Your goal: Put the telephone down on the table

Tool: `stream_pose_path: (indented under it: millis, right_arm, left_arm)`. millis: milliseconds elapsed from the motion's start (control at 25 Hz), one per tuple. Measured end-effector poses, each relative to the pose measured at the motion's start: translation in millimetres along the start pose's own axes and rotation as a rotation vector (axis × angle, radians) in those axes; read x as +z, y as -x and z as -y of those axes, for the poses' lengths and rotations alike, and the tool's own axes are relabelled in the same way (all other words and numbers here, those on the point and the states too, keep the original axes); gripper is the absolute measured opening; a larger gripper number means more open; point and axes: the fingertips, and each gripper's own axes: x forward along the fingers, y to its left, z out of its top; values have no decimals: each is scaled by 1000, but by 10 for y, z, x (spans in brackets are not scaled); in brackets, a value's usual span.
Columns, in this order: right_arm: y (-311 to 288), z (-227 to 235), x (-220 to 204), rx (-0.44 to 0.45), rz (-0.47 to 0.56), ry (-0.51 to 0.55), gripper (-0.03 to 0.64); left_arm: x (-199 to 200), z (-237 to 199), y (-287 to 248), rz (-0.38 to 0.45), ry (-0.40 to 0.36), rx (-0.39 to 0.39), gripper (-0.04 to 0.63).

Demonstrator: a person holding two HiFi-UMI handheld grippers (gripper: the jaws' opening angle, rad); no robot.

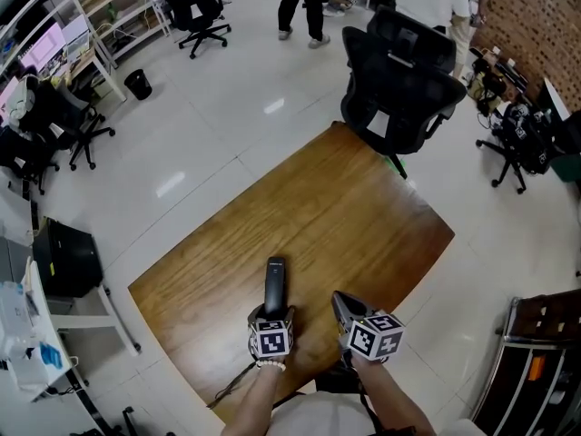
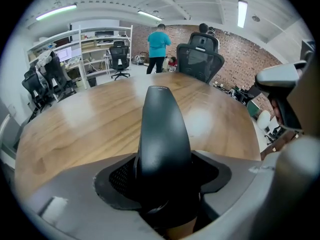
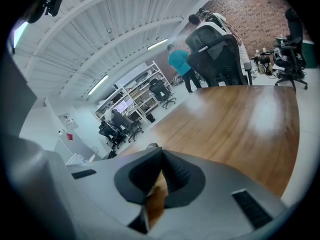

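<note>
The black, glossy, tapered plastic telephone [image 1: 275, 284] lies low over the near part of the brown varnished wooden table [image 1: 363, 207], pointing away from me. No view shows whether its far end touches the wood yet. My left gripper [image 1: 273, 311] pinches it by the near end. In the left gripper view the textured black pads sit against both flanks of the handset. My right gripper [image 1: 339, 302] hangs just beside it, jaws pressed together on nothing.

Procedure for the step in hand, as I judge it:

1. Bring the telephone down until its full length rests flat on the table.
2. Spread the left jaws only once the wood carries the weight.
3. Draw the left gripper back along the handset's axis, so the pads do not drag it.
4. Hold the right gripper clear of it.

Material notes: the shell is smooth and rounded, so it may slip or rock. The tabletop is hard, flat and shiny, so contact should be gentle. A black mesh office chair [image 1: 404, 80] stands at the far edge, well apart.
</note>
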Motion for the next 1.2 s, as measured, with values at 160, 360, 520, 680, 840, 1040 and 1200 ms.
stream_pose_path:
  millis: [160, 360, 520, 680, 840, 1040, 1200]
  right_arm:
    - [-5, -40, -2, 1, -1, 3, 5]
    - [8, -79, -19, 0, 2, 7, 5]
    - [41, -100, -38, -5, 5, 14, 5]
    - [55, -181, -50, -4, 16, 21, 5]
    - [81, -295, -33, 0, 37, 35, 5]
    - [214, -447, -17, -11, 79, 53, 5]
    - [353, -655, -19, -11, 123, 75, 5]
  left_arm:
    - [23, 46, 2, 12, 12, -18, 351]
    - [5, 43, 7, 27, 7, 5, 485]
    - [24, -26, 118, 65, 27, 5, 497]
    - [28, -75, 416, 130, 53, -45, 499]
    - [95, -152, 784, 245, 91, -116, 497]
    - [398, -272, 1365, 431, 134, -193, 323]
    - [538, -409, 1827, 542, 154, -196, 65]
